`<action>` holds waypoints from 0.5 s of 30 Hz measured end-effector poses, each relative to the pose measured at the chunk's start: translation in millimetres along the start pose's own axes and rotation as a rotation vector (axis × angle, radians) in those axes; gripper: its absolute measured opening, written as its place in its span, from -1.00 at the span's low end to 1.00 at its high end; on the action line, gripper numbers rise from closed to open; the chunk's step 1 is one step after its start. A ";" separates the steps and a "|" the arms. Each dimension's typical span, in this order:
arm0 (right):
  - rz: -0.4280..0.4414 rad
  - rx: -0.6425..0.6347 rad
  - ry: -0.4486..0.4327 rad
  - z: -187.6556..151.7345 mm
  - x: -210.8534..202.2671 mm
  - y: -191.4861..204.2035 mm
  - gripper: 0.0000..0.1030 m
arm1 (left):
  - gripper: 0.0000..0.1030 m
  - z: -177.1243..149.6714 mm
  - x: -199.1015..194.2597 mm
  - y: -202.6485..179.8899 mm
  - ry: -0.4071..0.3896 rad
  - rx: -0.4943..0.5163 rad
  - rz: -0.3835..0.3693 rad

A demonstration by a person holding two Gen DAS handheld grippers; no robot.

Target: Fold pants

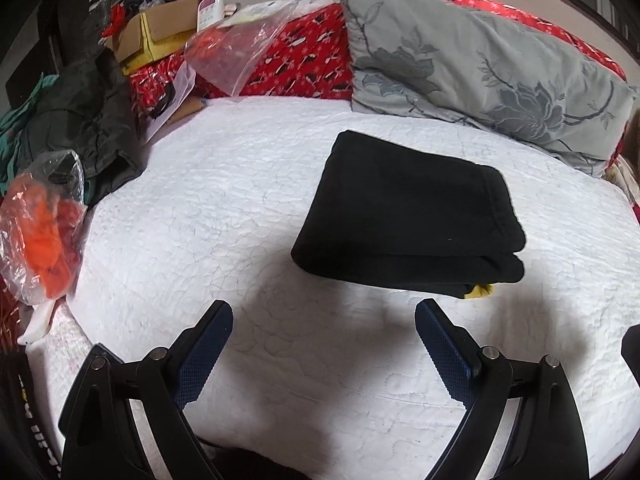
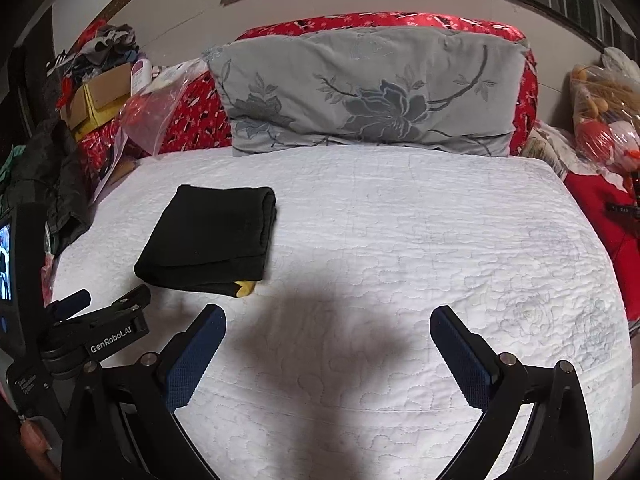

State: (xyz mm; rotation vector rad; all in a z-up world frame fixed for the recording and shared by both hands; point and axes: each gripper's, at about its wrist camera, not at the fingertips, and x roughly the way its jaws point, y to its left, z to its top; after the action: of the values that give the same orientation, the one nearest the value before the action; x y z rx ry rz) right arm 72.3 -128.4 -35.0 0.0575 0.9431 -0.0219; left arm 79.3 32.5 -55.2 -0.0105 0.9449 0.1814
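The black pants [image 1: 404,208] lie folded into a thick rectangle on the white quilted bed [image 1: 200,200], a bit of yellow showing under the near corner. My left gripper [image 1: 324,312] hovers open just in front of the bundle, nothing between its blue pads. In the right wrist view the folded pants [image 2: 212,236] sit at the left of the bed [image 2: 400,220]. My right gripper [image 2: 328,318] stands wide open over bare quilt, to the right of and nearer than the pants. The left gripper's body [image 2: 96,328] shows at that view's left edge.
A grey flowered pillow [image 2: 360,96] leans on red bedding [image 1: 304,52] at the head. Dark clothes [image 1: 80,120], a cardboard box [image 1: 148,36] and plastic bags with orange contents [image 1: 44,224] crowd the bed's left side. More bagged items [image 2: 604,120] sit at the right.
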 end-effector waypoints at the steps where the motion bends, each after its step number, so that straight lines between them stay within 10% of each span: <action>1: -0.004 0.003 -0.005 -0.5 -1.5 -1.4 0.99 | 0.81 -1.0 -1.7 -0.1 -0.003 0.002 -0.006; 15: -0.020 -0.003 -0.024 -8.8 -7.7 -8.1 0.99 | 0.81 -3.4 -22.3 4.1 -0.075 -0.018 -0.043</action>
State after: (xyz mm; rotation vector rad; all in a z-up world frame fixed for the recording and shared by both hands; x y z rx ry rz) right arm 60.3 -136.0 -34.2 0.0455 0.9194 -0.0396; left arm 63.2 33.0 -38.9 -0.0404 0.8672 0.1498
